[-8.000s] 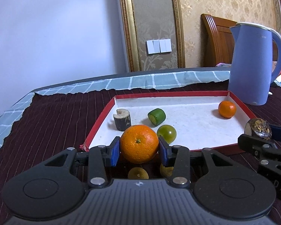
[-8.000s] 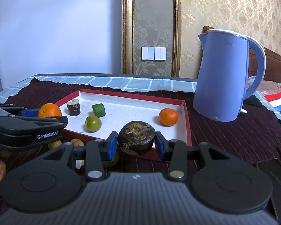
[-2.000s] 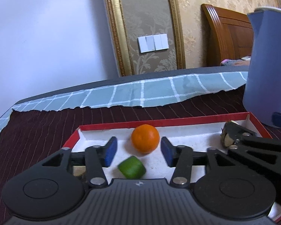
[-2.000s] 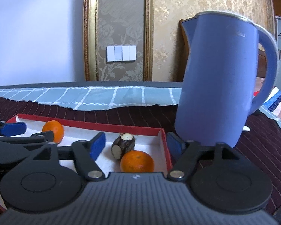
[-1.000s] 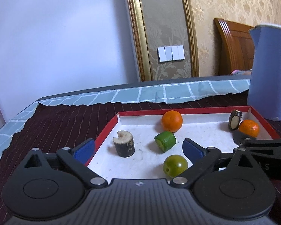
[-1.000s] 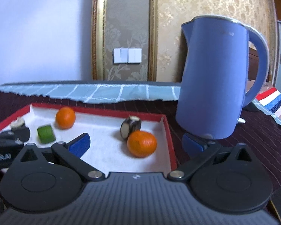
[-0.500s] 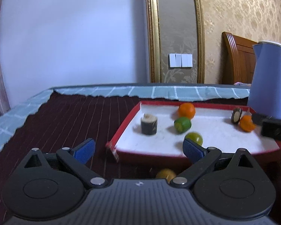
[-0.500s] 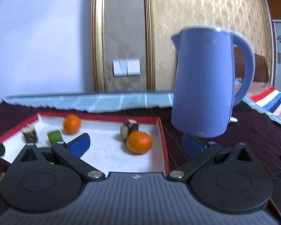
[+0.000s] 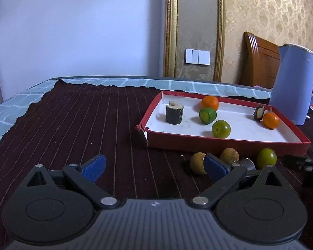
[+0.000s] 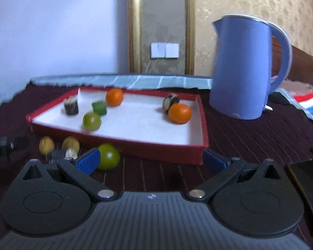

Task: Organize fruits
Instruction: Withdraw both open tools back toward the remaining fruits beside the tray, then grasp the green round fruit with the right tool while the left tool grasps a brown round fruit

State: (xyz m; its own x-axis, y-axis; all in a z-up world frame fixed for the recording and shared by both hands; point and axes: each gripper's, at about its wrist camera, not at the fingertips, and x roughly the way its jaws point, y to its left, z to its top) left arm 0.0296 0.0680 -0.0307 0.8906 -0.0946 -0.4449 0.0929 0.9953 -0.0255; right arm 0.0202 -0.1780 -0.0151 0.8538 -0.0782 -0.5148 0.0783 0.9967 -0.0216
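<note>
A red tray [image 9: 225, 144] [image 10: 156, 148] with a white floor holds two oranges [image 9: 210, 102] [image 9: 271, 120], a green fruit [image 9: 221, 129], a green cut piece [image 9: 207, 115], a dark stump-like piece [image 9: 174, 114] and a dark halved fruit [image 9: 259, 112]. In front of the tray, on the cloth, lie two tan round fruits [image 9: 198, 163] [image 9: 229, 155] and a green fruit [image 9: 266, 158] [image 10: 108, 156]. My left gripper [image 9: 154, 166] is open and empty, low over the cloth left of the tray. My right gripper [image 10: 150, 159] is open and empty before the tray's near wall.
A blue kettle [image 9: 292, 85] [image 10: 245, 68] stands right of the tray. The dark striped cloth [image 9: 73, 125] covers the table, over a light blue checked cloth [image 9: 2, 114]. Dark flat objects [image 10: 306, 187] lie at the right edge. A wooden chair [image 9: 260, 60] stands behind.
Both grippers, which let go of the orange and the dark fruit in the tray, have drawn back from it and stand open. The loose fruits before the tray have come into view.
</note>
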